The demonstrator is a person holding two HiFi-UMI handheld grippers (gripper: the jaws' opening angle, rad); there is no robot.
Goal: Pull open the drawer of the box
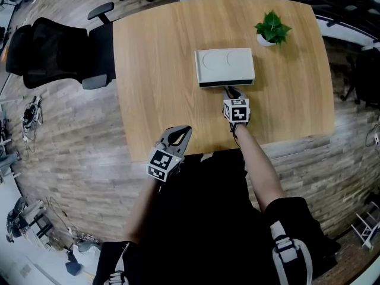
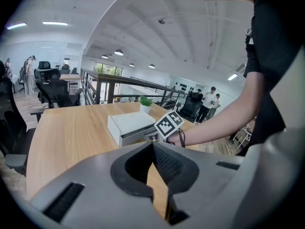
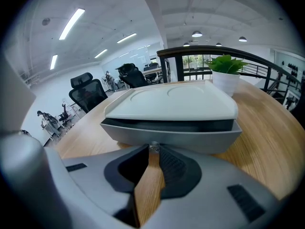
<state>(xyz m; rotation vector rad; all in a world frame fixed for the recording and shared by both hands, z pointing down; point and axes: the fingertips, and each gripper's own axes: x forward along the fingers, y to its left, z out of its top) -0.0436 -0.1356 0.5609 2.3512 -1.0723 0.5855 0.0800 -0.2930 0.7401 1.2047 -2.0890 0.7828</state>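
Note:
A flat white box lies on the wooden table, its grey drawer front facing me. A dark gap shows between the lid and the drawer, which stands out a little. My right gripper is at the middle of the drawer front, shut on the small drawer knob, which sits between its tips. My left gripper hovers over the table's near edge, apart from the box, its tips together with nothing held.
A potted plant stands behind the box at the table's far right. A black office chair is at the table's left side. A dark railing runs beyond the table. Two people stand far off.

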